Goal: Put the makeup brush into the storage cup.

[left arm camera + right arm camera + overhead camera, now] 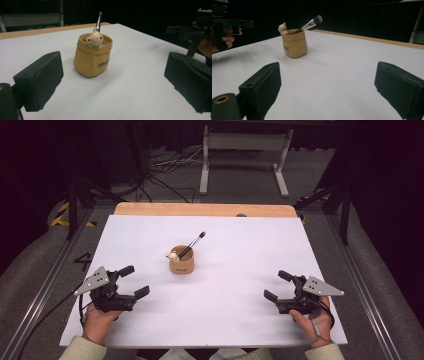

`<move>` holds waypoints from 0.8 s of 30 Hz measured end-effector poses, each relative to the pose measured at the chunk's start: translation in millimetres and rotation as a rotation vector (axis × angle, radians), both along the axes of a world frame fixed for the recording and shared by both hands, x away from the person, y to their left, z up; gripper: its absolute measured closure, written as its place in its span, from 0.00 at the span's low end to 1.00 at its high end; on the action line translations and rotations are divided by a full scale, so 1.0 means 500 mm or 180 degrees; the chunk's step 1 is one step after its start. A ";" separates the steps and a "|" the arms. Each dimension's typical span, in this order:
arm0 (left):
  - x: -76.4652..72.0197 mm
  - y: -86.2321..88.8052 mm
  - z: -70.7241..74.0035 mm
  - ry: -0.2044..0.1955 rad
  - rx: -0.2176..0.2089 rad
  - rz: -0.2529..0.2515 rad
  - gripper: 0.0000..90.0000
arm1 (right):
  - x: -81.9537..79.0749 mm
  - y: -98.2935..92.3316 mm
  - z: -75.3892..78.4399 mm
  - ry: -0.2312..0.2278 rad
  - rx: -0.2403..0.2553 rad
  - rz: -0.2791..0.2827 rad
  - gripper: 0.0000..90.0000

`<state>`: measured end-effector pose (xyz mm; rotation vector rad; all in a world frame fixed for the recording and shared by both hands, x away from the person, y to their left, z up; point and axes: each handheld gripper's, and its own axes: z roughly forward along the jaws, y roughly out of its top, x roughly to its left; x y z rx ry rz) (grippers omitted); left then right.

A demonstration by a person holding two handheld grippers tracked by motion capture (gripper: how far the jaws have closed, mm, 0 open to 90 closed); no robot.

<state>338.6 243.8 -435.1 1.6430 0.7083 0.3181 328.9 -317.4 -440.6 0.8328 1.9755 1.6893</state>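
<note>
A small tan pouch-shaped cup (181, 262) (92, 58) (294, 44) stands upright in the middle of the white table (235, 310). A little cream animal figure (172, 255) (94, 39) (282, 28) peeks over its rim. A makeup brush (193, 244) (310, 24) leans out of the cup, bristles up and toward the far right. My left gripper (134, 281) (112, 82) rests low at the near left, open, jaws aimed at the cup with nothing between them. My right gripper (278, 285) (327, 87) sits at the near right, also open and empty.
A wooden strip (205, 209) runs along the table's far edge. Beyond it are a grey metal stand (245, 150) and loose cables (165, 170) on the floor. Metal rails (45, 285) flank the table on both sides.
</note>
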 end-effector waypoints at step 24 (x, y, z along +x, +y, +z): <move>-0.013 0.019 -0.048 -0.0095 0.0064 0.0047 0.03 | 0.003 -0.001 -0.020 0.0078 0.0013 -0.0037 0.08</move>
